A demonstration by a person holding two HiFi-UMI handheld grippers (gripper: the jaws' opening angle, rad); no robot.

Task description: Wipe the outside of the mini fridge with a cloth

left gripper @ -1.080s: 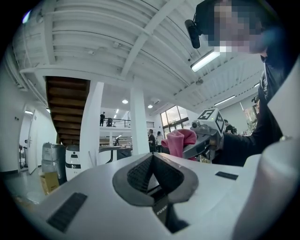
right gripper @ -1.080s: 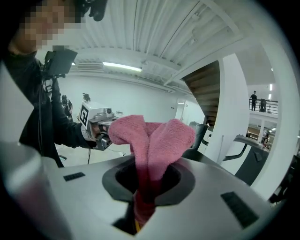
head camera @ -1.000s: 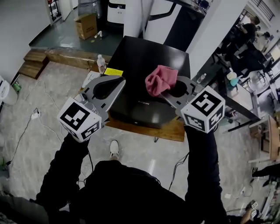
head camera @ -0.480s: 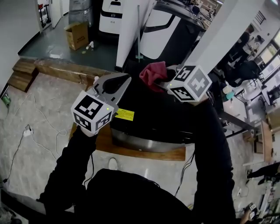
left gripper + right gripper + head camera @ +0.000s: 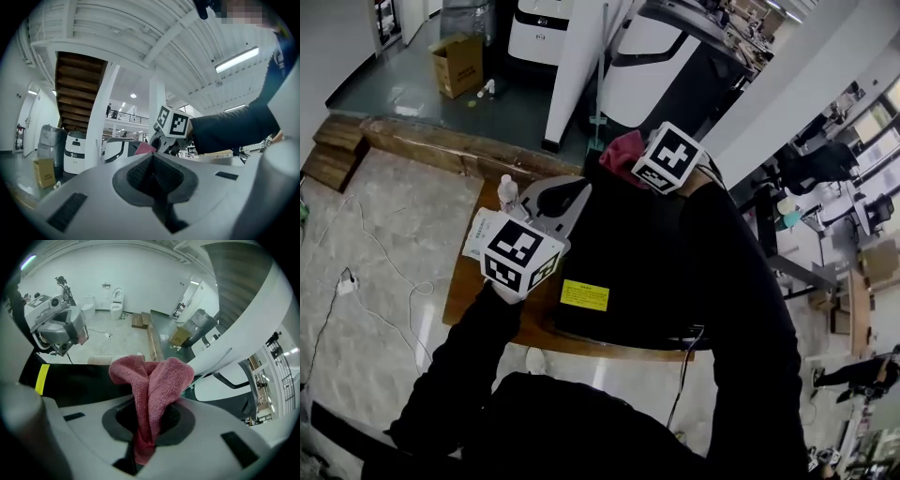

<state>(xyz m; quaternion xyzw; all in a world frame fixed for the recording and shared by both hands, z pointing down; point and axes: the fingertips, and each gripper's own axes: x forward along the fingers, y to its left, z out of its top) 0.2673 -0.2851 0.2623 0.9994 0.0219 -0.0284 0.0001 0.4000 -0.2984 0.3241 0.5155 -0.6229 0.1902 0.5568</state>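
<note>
The black mini fridge (image 5: pixel 623 248) stands on a low wooden platform (image 5: pixel 473 291), seen from above with a yellow sticker (image 5: pixel 584 294) on its near part. My right gripper (image 5: pixel 630 161) is shut on a pink cloth (image 5: pixel 621 148) at the fridge's far edge. In the right gripper view the cloth (image 5: pixel 152 380) hangs folded between the jaws above the black fridge surface (image 5: pixel 75 383). My left gripper (image 5: pixel 577 192) hovers over the fridge's left side, shut with nothing in it. From the left gripper view, the right gripper's marker cube (image 5: pixel 172 123) and the cloth (image 5: pixel 145 148) lie just ahead.
A water bottle (image 5: pixel 507 192) and a white sheet (image 5: pixel 478 234) sit on the platform left of the fridge. Behind it rise a white pillar (image 5: pixel 581 56) and white machines (image 5: pixel 542 28). A cardboard box (image 5: pixel 457 62) stands far left; cables (image 5: pixel 389 281) trail on the floor.
The right gripper has carried the cloth from the fridge's front across to its far edge. The left gripper has followed along the left side, and the head view has moved forward over the fridge.
</note>
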